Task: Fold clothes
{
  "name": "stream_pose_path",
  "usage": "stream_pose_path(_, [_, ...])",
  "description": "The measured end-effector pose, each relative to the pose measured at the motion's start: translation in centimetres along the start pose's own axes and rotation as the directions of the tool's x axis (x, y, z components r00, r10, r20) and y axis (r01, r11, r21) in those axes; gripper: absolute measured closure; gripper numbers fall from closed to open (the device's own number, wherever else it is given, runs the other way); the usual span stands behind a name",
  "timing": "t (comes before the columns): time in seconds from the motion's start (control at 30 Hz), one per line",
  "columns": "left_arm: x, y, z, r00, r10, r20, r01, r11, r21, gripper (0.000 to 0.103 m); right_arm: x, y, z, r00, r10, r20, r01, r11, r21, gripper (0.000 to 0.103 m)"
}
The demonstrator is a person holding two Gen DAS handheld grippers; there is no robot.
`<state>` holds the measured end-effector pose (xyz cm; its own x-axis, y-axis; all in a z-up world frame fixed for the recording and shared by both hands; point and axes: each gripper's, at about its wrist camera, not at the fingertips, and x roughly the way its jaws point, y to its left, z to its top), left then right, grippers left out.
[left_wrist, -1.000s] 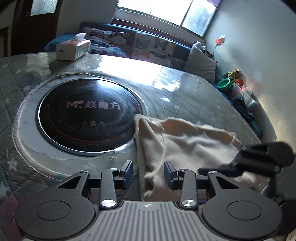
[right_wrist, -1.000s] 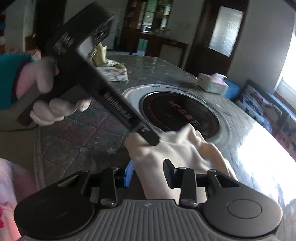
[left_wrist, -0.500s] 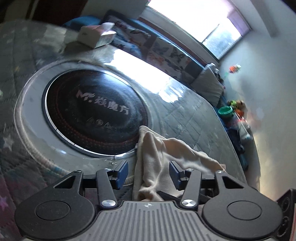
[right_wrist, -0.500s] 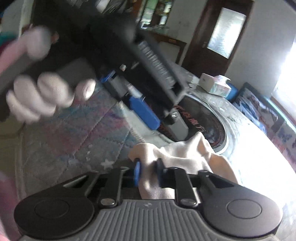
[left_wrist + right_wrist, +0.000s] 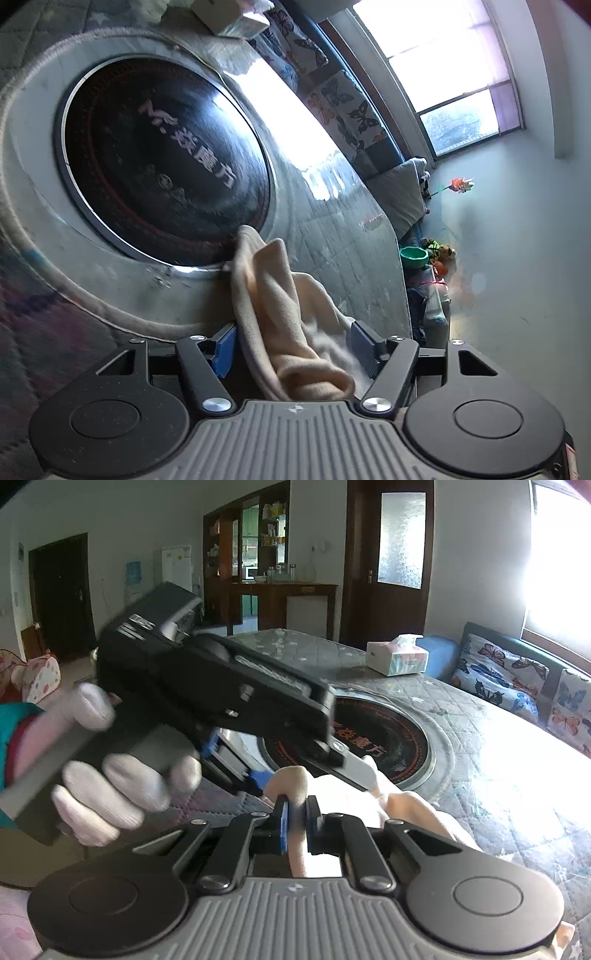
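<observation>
A cream cloth (image 5: 280, 314) lies bunched on the table by the rim of a black cooker disc (image 5: 166, 158). My left gripper (image 5: 291, 343) straddles one fold of it. Its jaws are opening, the cloth sits between them, and the pads do not press on it. In the right wrist view my right gripper (image 5: 297, 812) is shut on a raised fold of the same cloth (image 5: 406, 805). A gloved hand (image 5: 122, 786) holds the left tool's black body (image 5: 207, 686) just beyond, over the cloth's far side.
The round table has a quilted cover (image 5: 498, 775) around the cooker disc (image 5: 369, 734). A tissue box (image 5: 397, 659) stands at the far side. A sofa with butterfly cushions (image 5: 498, 675) runs under the window. A green bowl (image 5: 413, 256) sits beyond the table edge.
My right gripper closed on a fold of the cloth and raised it slightly. The left gripper rolled, moved in over the cloth, and its jaws spread wider.
</observation>
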<state>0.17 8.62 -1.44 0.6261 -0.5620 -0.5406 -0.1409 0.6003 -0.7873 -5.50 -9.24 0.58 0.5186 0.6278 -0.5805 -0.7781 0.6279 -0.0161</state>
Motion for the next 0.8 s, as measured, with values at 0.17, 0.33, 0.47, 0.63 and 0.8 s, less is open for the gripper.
stream_pose_path(0.17, [1.2, 0.3, 0.2, 1.000, -0.007, -0.030, 0.007, 1.000, -0.011, 0.056, -0.9, 0.3, -0.4, 1.000, 0.023, 0.012, -0.023, 1.000, 0.001, 0.095])
stream_pose_path(0.33, [1.9, 1.6, 0.3, 0.999, 0.007, -0.050, -0.009, 0.999, -0.048, 0.078, -1.1, 0.6, -0.7, 0.999, 0.046, 0.013, -0.046, 0.999, -0.002, 0.095])
stream_pose_path(0.47, [2.1, 1.9, 0.2, 0.998, 0.032, -0.049, -0.033, 0.999, -0.031, 0.082, -1.4, 0.4, -1.1, 0.999, 0.050, 0.009, -0.050, 0.999, 0.011, 0.092])
stream_pose_path(0.63, [2.1, 1.8, -0.1, 0.998, 0.039, -0.044, -0.040, 0.999, -0.025, 0.083, -3.1, -1.2, -2.0, 1.000, 0.005, 0.025, -0.007, 0.997, 0.081, 0.089])
stream_pose_path(0.8, [2.0, 1.7, -0.2, 0.998, 0.042, -0.040, -0.043, 0.999, -0.016, 0.083, -5.3, -4.5, -3.8, 0.993, -0.115, 0.006, 0.112, 0.976, 0.186, 0.087])
